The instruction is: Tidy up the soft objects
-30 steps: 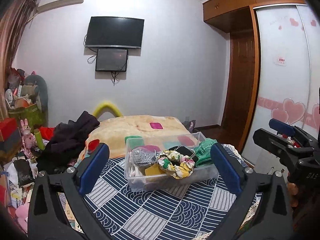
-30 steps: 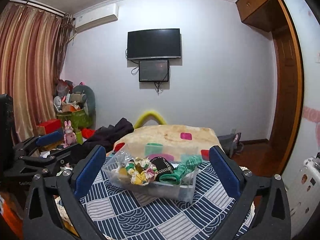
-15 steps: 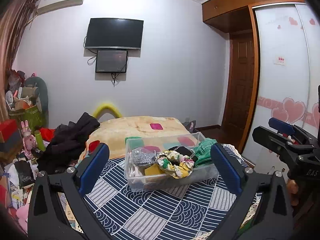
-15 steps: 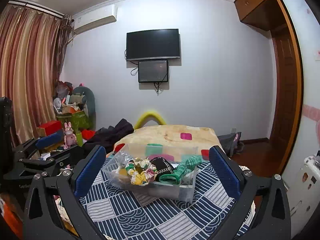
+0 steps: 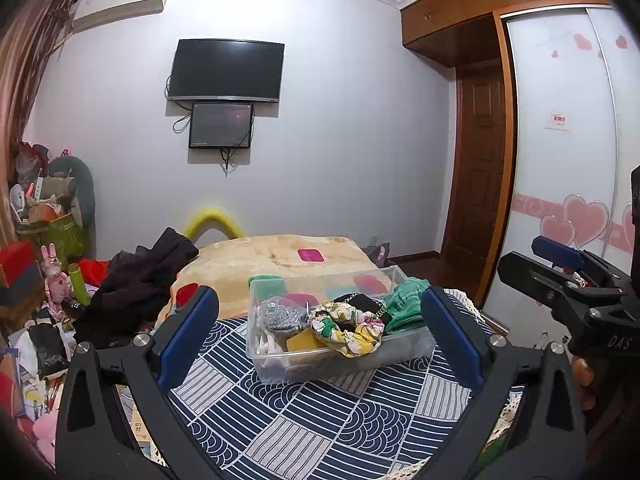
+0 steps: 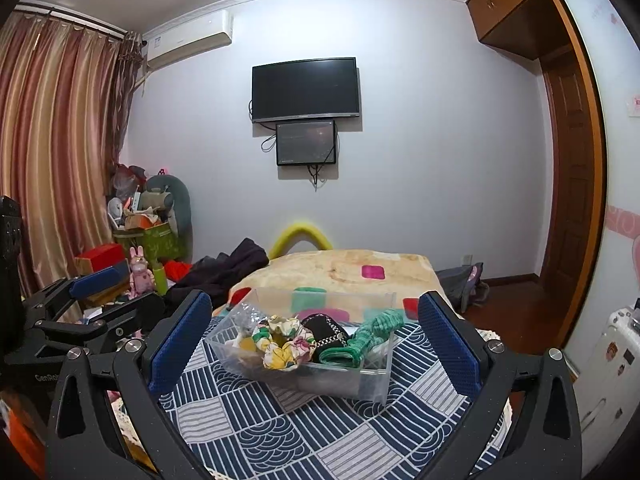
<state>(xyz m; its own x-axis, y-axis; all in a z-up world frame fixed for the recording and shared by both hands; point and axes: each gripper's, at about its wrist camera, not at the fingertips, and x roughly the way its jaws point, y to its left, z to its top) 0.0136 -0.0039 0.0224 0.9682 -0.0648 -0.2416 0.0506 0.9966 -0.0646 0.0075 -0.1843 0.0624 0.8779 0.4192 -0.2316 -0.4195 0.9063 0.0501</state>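
Both your left gripper (image 5: 320,328) and right gripper (image 6: 316,334) are spread and empty. The soft items already sit in the clear bin (image 5: 404,354) on the patterned cloth (image 5: 320,420); little sorting appears left.

left gripper (image 5: 320,332): black plastic frame, blue textured pads (image 5: 188,336), silver screws at the finger pivots. right gripper (image 6: 314,334): same build; seen from the left camera at 3 o'clock, its body reads "DAS". Left body shows "GenRo…" lettering at 9 o'clock in right view.
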